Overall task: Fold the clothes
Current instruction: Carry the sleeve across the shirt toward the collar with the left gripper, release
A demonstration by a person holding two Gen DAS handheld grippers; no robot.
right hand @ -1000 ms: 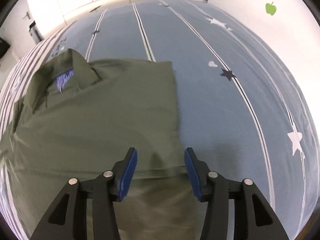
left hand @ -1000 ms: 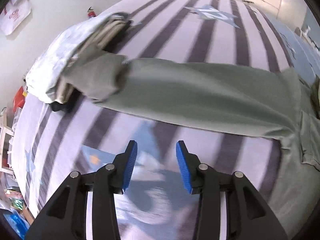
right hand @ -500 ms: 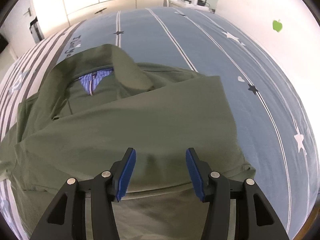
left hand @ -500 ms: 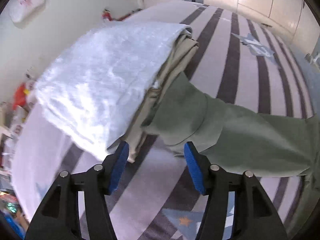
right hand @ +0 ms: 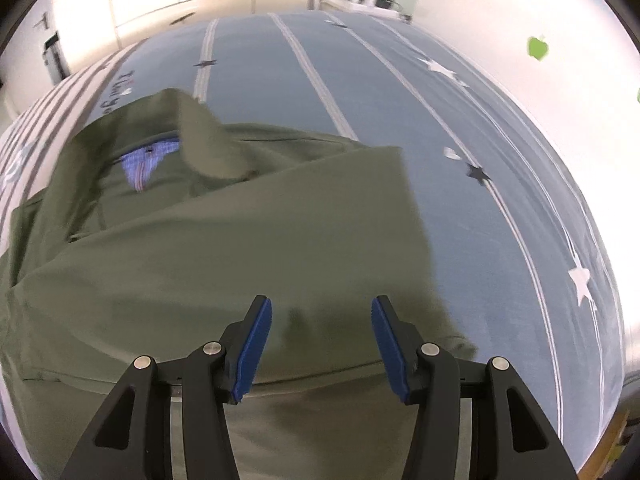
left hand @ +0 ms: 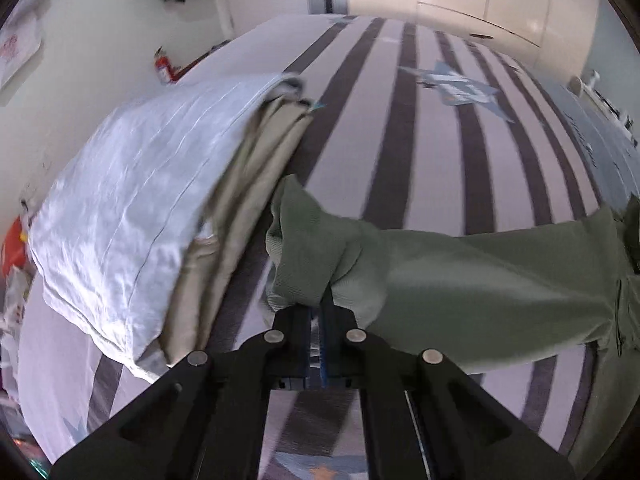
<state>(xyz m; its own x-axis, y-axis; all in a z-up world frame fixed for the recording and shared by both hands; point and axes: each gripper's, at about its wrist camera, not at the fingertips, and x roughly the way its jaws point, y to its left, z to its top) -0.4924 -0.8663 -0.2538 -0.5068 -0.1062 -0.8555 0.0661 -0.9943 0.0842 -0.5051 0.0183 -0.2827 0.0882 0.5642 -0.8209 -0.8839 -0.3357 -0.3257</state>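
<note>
Left gripper (left hand: 318,308) clamps the green shirt's (right hand: 224,248) sleeve cuff (left hand: 308,252) beside the folded pile (left hand: 160,216); right gripper (right hand: 320,340) hovers half-open over the shirt.

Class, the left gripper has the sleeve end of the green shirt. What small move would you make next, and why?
Probably lift the sleeve and carry it across toward the shirt body. The left gripper has just closed on its cuff, which lies stretched out beside the stacked laundry.

Dark cursive lettering is showing on the bedsheet (right hand: 360,128) near its left striped edge in the right wrist view and towards its right edge in the left wrist view, too blurred to read, and red print on a wall sheet (left hand: 16,46) is likewise illegible.
</note>
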